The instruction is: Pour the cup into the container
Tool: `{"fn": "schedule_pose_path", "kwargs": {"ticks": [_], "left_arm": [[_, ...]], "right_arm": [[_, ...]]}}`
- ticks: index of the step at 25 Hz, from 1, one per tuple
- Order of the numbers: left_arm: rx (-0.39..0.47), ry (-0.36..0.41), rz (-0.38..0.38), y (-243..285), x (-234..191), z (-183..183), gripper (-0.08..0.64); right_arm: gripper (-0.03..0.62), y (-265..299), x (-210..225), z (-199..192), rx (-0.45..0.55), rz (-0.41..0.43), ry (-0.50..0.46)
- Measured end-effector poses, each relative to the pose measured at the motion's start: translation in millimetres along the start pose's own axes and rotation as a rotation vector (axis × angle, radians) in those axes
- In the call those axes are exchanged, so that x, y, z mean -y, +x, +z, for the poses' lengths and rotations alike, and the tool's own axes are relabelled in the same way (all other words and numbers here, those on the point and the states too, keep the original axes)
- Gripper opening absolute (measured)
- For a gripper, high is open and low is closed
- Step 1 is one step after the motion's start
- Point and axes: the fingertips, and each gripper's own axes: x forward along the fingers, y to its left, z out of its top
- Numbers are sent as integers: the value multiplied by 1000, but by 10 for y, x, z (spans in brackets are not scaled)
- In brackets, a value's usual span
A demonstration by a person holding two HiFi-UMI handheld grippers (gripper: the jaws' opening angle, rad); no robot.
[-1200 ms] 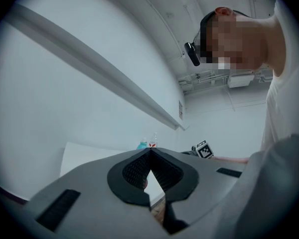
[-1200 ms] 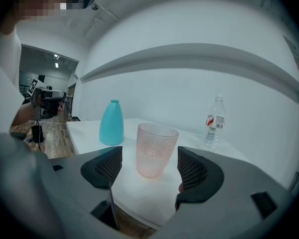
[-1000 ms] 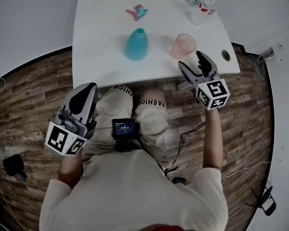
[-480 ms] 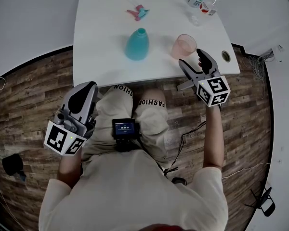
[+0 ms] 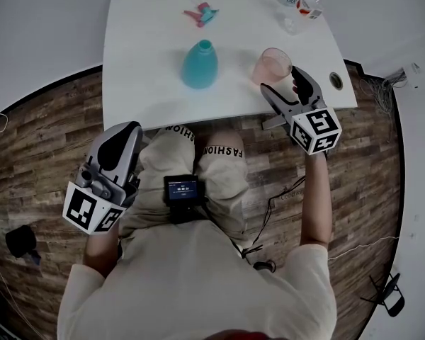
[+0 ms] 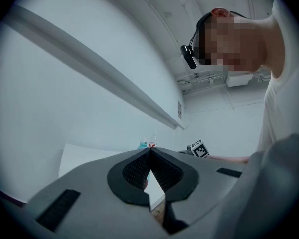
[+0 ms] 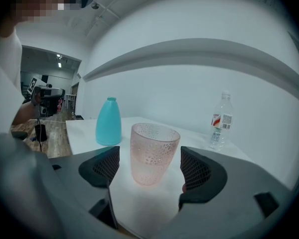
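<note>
Pink cup (image 5: 271, 65) stands at the mouth of your right gripper's (image 5: 282, 81) jaws, which have just been opening and don't touch it. Your left gripper (image 5: 120, 142) is closed on nothing.

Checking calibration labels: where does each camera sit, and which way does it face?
Head view: on the head, steeply down at the table, lap, forearms, left gripper, right gripper.
Left gripper view: on the left gripper, roughly level across the table over shut jaws; person's torso at right.
Right gripper view: on the right gripper, toward the pink cup, untouched between jaws that have just been opening; sleeve at left.
Shared: teal bottle in all three.
</note>
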Motion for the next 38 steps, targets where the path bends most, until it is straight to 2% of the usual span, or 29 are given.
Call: {"fn": "schedule_pose_path", "kwargs": {"ticks": [7, 20, 31, 35, 38], "left_arm": [[-12, 3, -12, 169, -46, -17, 12], [-49, 8, -32, 289, -121, 21, 12], [-52, 18, -30, 222, -267, 121, 11], [-53, 17, -27, 180, -281, 124, 12], [-53, 17, -28, 177, -281, 134, 11]], "right_arm": [[399, 110, 27, 41, 18, 54, 9], [400, 300, 107, 5, -14, 77, -32], [394, 351, 85, -3, -24, 61, -55], [387, 343, 55, 24, -30, 37, -90], [383, 303, 74, 121, -22, 23, -63]]}}
